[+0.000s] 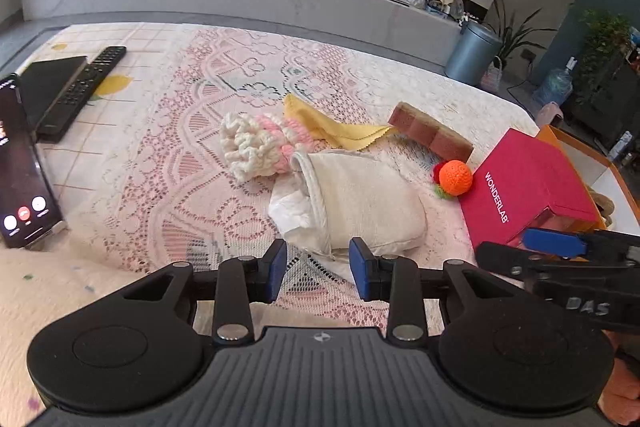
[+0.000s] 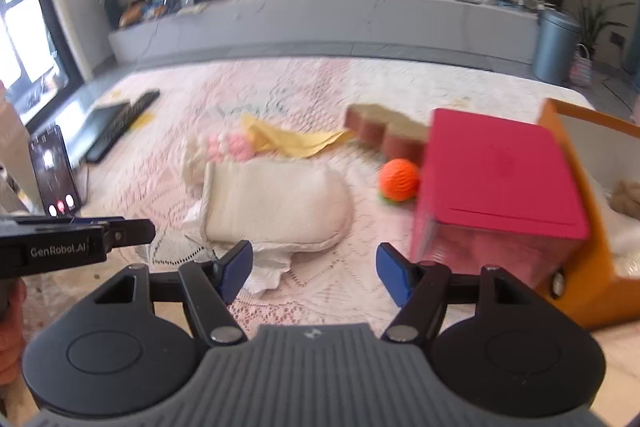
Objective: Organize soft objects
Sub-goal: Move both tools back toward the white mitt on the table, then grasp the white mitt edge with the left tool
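Both claws, left claw [image 1: 318, 269] and right claw [image 2: 314, 273], gape empty before the lumpy canvas pouch [image 1: 360, 199].

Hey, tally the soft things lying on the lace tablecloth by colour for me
Cream: 1, the cream fabric pouch
Cream and pink: 1, the crocheted yarn piece
Yellow: 1, the thin yellow cloth
Reddish brown: 1, the rectangular sponge
Orange: 1, the crocheted orange ball
Total: 5
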`<state>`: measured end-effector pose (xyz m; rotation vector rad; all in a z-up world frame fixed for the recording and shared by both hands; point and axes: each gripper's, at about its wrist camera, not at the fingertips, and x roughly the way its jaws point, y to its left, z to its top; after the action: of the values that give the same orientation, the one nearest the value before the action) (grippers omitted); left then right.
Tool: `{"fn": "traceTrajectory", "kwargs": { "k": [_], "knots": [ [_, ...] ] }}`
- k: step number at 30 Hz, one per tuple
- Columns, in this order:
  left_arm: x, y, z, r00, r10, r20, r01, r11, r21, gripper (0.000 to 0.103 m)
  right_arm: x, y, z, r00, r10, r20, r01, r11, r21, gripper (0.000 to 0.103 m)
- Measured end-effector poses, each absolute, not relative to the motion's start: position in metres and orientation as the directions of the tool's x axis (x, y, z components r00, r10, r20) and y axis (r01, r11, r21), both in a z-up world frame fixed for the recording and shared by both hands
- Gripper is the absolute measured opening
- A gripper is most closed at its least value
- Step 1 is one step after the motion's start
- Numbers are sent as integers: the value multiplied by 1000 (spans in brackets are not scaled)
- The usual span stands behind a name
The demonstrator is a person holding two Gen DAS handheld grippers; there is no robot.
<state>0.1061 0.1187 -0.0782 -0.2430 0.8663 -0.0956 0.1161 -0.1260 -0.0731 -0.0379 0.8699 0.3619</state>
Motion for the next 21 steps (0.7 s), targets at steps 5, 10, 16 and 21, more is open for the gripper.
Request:
{"fn": "traceTrajectory", "kwargs": {
  "k": [5, 10, 16, 21],
  "knots": [
    [126, 124, -93, 626, -215, -750, 3, 962, -274, 38, 140, -104, -91, 555, 278, -784, -361, 930, 74, 64],
    [157, 125, -100, 611, -249, -752, 16, 953, -303, 38, 166, -88, -107, 545, 242, -803, -376, 926, 25, 51],
    [191, 120, -109, 617, -235, -751, 31, 961, -275, 50, 198, -85, -121, 527, 224, -820, -350, 936, 31, 40],
    [211, 114, -123, 593, -242, -768, 39, 961, -273, 51, 213, -84, -137, 490, 236, -839, -342, 937, 63, 30]
  ]
}}
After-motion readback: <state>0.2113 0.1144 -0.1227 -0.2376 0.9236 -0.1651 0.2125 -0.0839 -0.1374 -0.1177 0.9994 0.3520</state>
